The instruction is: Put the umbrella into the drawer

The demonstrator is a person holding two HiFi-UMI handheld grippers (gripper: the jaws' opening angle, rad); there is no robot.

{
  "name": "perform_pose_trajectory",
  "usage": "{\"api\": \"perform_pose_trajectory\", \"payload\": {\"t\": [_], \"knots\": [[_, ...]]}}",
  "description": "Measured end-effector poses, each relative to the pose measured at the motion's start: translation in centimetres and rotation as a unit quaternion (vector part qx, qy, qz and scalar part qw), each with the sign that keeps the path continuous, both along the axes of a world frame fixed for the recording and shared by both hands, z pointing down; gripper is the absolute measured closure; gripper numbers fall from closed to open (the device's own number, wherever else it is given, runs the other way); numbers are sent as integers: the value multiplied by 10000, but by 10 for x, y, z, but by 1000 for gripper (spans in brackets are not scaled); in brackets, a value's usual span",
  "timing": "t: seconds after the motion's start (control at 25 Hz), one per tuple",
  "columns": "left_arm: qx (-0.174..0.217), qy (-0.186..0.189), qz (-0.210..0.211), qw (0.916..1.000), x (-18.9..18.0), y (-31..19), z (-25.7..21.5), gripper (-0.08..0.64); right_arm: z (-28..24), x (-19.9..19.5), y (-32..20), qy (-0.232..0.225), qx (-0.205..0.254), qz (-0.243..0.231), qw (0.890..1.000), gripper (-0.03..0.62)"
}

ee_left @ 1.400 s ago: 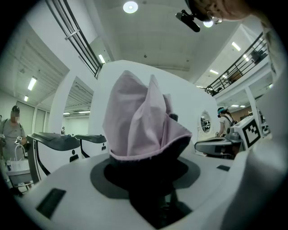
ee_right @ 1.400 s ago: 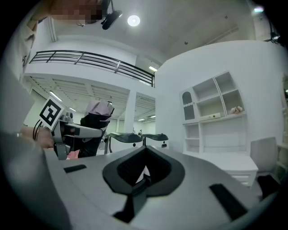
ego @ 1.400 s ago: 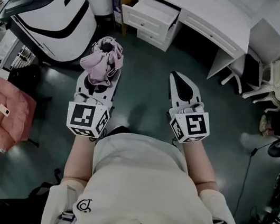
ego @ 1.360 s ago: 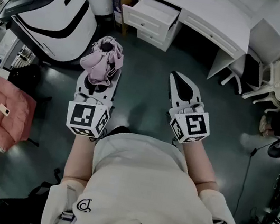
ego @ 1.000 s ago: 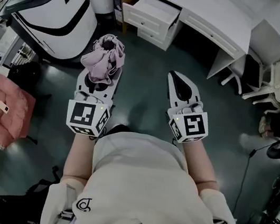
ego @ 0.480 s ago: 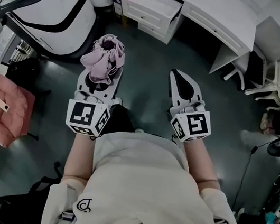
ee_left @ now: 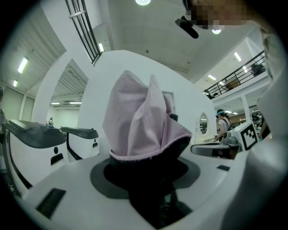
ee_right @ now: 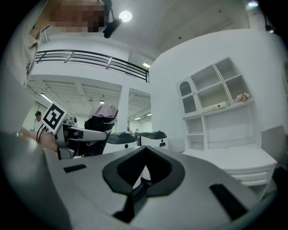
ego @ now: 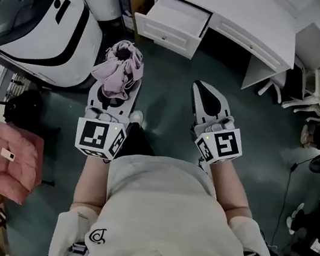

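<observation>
A folded pink umbrella (ego: pixel 119 71) stands upright between the jaws of my left gripper (ego: pixel 116 86), which is shut on its dark lower part. In the left gripper view the pink fabric (ee_left: pixel 139 121) fills the middle above the left gripper (ee_left: pixel 150 179). My right gripper (ego: pixel 202 92) is level beside it, shut, with nothing in it. From the right gripper view its jaws meet at a point on the right gripper (ee_right: pixel 143 177), and the umbrella (ee_right: pixel 101 114) shows at the left. The open white drawer (ego: pixel 174 18) of the desk (ego: pixel 247 14) lies ahead on the floor's far side.
A large white and black machine (ego: pixel 40 26) stands at the left, close to the drawer. A pink cushion (ego: pixel 2 152) lies lower left. A white chair (ego: pixel 311 53) stands right of the desk. White shelves (ee_right: pixel 211 96) rise behind it. Dark clutter lines the right edge.
The desk and open drawer have come nearer in the head view, and the pink cushion has slid down. A shoe now shows between the grippers. Both grippers keep their hold and spacing.
</observation>
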State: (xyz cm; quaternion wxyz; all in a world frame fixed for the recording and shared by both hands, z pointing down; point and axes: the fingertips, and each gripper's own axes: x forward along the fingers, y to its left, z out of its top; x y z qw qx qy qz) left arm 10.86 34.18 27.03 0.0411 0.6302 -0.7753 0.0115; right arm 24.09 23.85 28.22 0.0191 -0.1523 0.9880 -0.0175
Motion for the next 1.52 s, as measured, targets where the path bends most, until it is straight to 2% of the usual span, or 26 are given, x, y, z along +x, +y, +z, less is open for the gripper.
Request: {"api": "perform_pose_trajectory", "payload": {"t": [0.36, 0.56, 0.88, 1.12, 1.24, 1.52], "knots": [[-130, 15, 669, 9977, -151, -76, 0, 336, 0, -135, -67, 153, -73, 812, 9966, 586], [-256, 40, 923, 9954, -201, -113, 8, 336, 4, -182, -101, 214, -169, 1121, 9933, 586], [-591, 271, 1243, 9901, -233, -190, 45, 336, 26, -215, -169, 379, -283, 1367, 9895, 586], [-727, 317, 1450, 9862, -252, -273, 56, 336, 29, -236, -248, 400, -167, 1492, 9879, 586], [-809, 321, 1595, 9833, -256, -317, 62, 336, 28, -241, -292, 385, -105, 1610, 9862, 586], [-1119, 284, 1981, 9734, -259, -405, 88, 336, 46, -246, -373, 385, -297, 1811, 9823, 586]]}}
